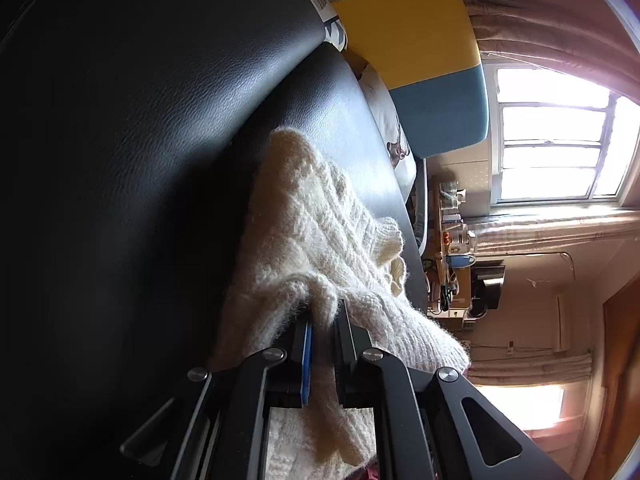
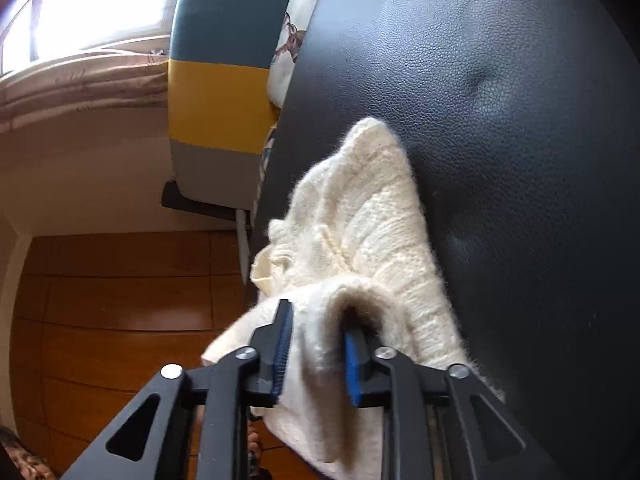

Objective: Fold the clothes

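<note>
A cream cable-knit sweater (image 1: 320, 232) lies on a black leather sofa seat (image 1: 160, 120); both views are rolled sideways. My left gripper (image 1: 324, 314) is shut on a bunched fold of the sweater at its near end, the blue pads pinching the wool. In the right wrist view the same sweater (image 2: 360, 220) drapes off the sofa (image 2: 520, 160) edge. My right gripper (image 2: 317, 312) stands open, its jaws apart, and a loose hump of the knit sits between the blue pads with a dark gap at one pad.
A padded block in yellow, teal and grey (image 2: 220, 100) stands beyond the sofa end, next to a printed white pillow (image 1: 388, 120). Wooden floor (image 2: 120, 300) lies beside the seat. A cluttered desk (image 1: 452, 248) and a bright curtained window (image 1: 560, 140) are further off.
</note>
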The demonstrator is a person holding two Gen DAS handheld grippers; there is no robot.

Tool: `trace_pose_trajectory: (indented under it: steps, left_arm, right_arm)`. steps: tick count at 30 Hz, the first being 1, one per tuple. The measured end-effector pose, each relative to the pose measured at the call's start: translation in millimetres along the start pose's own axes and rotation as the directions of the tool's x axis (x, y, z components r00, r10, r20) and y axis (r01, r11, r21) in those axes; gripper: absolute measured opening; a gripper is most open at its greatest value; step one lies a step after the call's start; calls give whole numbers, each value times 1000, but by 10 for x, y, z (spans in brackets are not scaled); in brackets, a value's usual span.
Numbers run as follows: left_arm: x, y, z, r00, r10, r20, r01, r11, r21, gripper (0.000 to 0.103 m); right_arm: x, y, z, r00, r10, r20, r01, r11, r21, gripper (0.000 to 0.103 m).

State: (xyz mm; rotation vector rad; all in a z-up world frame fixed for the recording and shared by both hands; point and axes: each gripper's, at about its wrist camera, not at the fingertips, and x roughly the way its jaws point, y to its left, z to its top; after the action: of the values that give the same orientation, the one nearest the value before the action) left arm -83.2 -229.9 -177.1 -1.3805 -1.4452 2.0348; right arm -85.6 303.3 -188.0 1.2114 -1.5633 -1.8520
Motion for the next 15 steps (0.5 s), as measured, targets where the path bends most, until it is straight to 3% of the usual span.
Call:
trace_pose_trajectory:
  steps: [5,11,13,15]
  left_arm:
    - [-110,-52,-96,1000,-27,-5,26,999,-24,10]
    - [-165,-127,-125,996,-93,-10,92,993,-67,10]
    - [-188,-110,-72,991,-135,-2,134,985,-109,10]
    - [-192,-94,-7,989,-145,23,147,979,-144,10]
  right_arm:
    - [56,135,-254,998,1,-57,-2,999,-32,33]
    - [194,315,-316,992,-5,-126,-4,997,-72,37]
    - [177,381,-235,995,2,-95,-9,997,-77,36]
    - [120,341,-107,999,46,-11,-47,999,-11,37]
